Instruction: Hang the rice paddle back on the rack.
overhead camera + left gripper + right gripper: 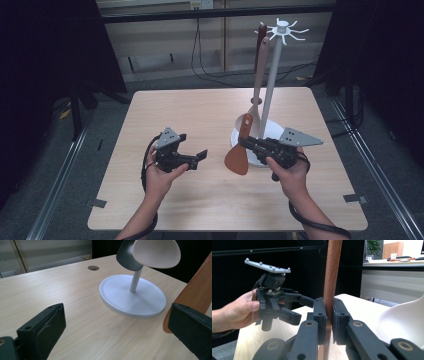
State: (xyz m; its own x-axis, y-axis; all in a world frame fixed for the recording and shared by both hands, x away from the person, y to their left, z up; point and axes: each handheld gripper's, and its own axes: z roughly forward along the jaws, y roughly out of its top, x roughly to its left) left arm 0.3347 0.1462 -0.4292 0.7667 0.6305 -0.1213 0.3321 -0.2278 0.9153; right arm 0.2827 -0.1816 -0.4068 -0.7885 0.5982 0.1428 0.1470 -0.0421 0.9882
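Note:
A brown wooden spatula (237,159) stands upright, blade down, just left of a white utensil stand (268,85). My right gripper (244,142) is shut on its handle (332,272), the two jaws pressed against the wood. The blade edge (197,290) shows beyond my left gripper's right jaw. My left gripper (198,159) hangs open over the table with nothing between its jaws, pointing toward the stand's round base (132,296). From the right gripper view, the left gripper (299,309) sits in a hand at the left. A beige spoon (156,252) hangs from the stand.
The stand has a crown of hooks (282,30) on top, and a dark spoon (126,253) hangs behind the beige one. The light wooden table (175,110) has a small round hole (93,267). Dark curtains flank the table and cables lie on the floor behind.

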